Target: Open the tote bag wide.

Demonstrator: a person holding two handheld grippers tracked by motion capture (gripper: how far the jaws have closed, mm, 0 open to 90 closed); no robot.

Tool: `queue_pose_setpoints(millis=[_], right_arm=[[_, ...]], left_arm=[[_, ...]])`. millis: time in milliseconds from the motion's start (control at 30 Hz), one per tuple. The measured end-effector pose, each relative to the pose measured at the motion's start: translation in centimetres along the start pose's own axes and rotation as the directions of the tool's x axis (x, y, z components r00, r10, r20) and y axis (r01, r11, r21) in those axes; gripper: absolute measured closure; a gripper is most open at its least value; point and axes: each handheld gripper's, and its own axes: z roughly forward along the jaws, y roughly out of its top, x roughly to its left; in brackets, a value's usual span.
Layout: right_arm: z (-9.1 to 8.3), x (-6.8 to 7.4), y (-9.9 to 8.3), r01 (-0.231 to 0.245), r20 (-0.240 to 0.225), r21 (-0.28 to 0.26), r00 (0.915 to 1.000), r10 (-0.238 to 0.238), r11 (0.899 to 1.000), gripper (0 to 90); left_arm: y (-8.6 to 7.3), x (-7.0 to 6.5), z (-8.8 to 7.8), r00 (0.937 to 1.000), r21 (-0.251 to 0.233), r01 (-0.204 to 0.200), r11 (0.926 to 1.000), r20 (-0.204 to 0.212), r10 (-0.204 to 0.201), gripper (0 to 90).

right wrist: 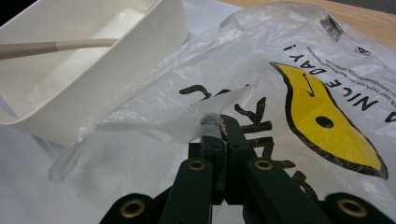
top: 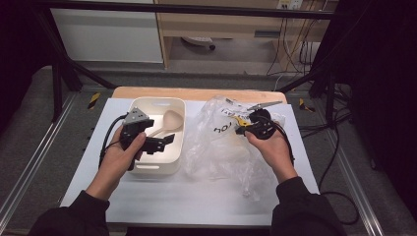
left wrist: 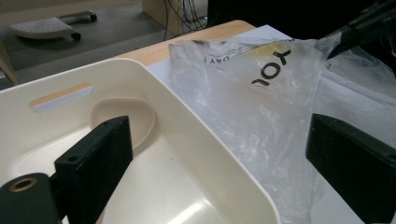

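Plastic film this thin will weigh next to nothing, slide and crumple, so judge the clear plastic bag [top: 223, 142] as limp and slippery: pinch a gathered fold near its printed upper edge rather than a flat panel. It lies crumpled just right of the cream bin [top: 173, 156], touching that bin's right wall. Your right gripper [top: 244, 129] has its jaws together on a fold of the bag; the right gripper view shows that pinched film and the yellow print, which the high view blurs. Your left gripper [top: 166, 142] hangs over the bin's near right part, jaws wide apart with nothing between them. The high view shows a beige spoon [top: 167, 123] inside the bin.
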Motion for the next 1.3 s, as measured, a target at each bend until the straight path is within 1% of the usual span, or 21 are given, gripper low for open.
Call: queue_pose_setpoints(millis=[167,267,467,533,600,667,700,767,933,1200,1300], right_arm=[[-0.1,-0.1,0.0,-0.001,-0.001,-0.001,1.0000,0.001,1.000,90.0],[-0.1,-0.1,0.0,-0.002,-0.002,-0.003,1.0000,0.002,1.000,90.0],[0.0,-0.1,0.0,-0.001,-0.002,-0.001,1.0000,0.001,1.000,90.0],[0.0,0.0,0.0,0.002,-0.002,-0.004,1.0000,-0.002,1.000,90.0],[0.1,0.0,0.0,0.006,-0.001,-0.005,1.0000,-0.006,1.000,90.0],[0.2,0.0,0.0,0.003,-0.004,-0.004,1.0000,-0.003,1.000,90.0],[0.3,0.1,0.0,0.005,-0.004,-0.006,1.0000,-0.005,1.000,90.0],[0.4,0.1,0.0,0.009,-0.005,-0.005,0.9999,-0.009,1.000,90.0],[0.4,0.2,0.0,0.009,-0.008,-0.004,0.9999,-0.009,1.000,90.0],[0.3,0.1,-0.3,0.008,-0.010,-0.001,0.9999,-0.008,1.000,90.0],[0.3,0.1,-0.5,0.007,-0.011,0.000,0.9999,-0.007,1.000,90.0]], left_arm=[[0.2,0.9,-0.8,0.9998,-0.017,0.007,0.9998,-0.020,-0.007,7.1],[0.3,1.5,-1.2,0.9996,-0.017,0.005,0.9999,-0.026,-0.005,7.0],[0.1,2.3,-1.7,0.9991,-0.021,0.021,0.9996,-0.036,-0.022,6.8],[0.0,2.6,-1.7,0.9990,-0.019,0.021,0.9996,-0.040,-0.021,6.7],[-0.1,2.9,-1.7,0.9977,-0.022,0.027,0.9994,-0.062,-0.028,6.5],[-0.2,3.3,-1.7,0.9966,-0.025,0.032,0.9992,-0.075,-0.034,6.5],[-0.2,3.4,-1.7,0.9963,-0.029,0.043,0.9987,-0.074,-0.045,6.5],[-0.3,3.6,-1.8,0.9963,-0.031,0.046,0.9985,-0.070,-0.048,6.5],[-0.3,4.0,-2.1,0.9969,-0.020,0.036,0.9992,-0.069,-0.037,6.5],[-0.6,4.7,-2.6,0.9964,-0.010,0.034,0.9994,-0.077,-0.034,6.4],[-0.7,4.8,-2.7,0.9967,-0.010,0.034,0.9994,-0.074,-0.034,6.4]])
